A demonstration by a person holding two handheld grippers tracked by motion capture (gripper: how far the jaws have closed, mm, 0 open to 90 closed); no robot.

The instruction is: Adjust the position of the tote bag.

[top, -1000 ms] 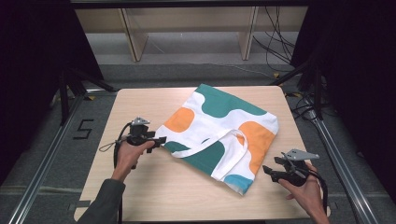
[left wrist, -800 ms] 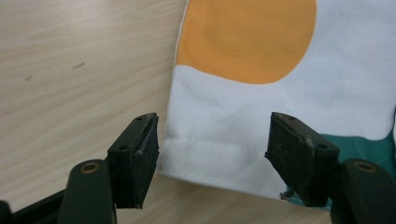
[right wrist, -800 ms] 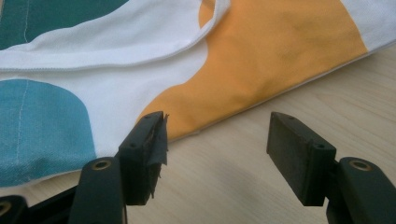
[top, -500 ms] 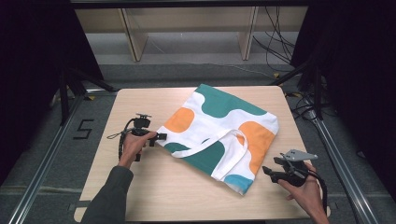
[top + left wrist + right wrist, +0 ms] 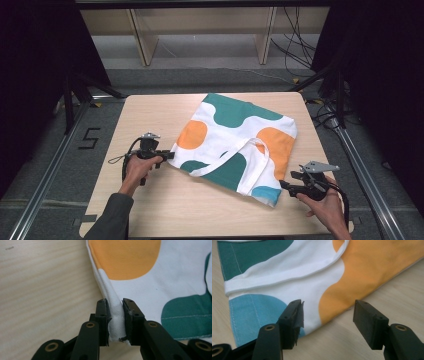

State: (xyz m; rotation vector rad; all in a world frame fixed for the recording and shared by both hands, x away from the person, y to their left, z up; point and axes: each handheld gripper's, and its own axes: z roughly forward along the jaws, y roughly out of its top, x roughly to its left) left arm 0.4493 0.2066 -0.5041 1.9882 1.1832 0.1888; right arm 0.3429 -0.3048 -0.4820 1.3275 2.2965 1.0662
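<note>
Left gripper view: left gripper pinches tote bag corner; limp, light cloth. Right gripper gapes at five o'clock corner.

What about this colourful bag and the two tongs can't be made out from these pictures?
- Inside of the bag: it lies flat in the high view, cloth covering it.
- Far end of the bag: cut off by the frame edges in both gripper views.
- Bag corner behind the left tongs: hidden by the jaws pinching it.
- The right tongs, open: their rear is cut off below.
</note>
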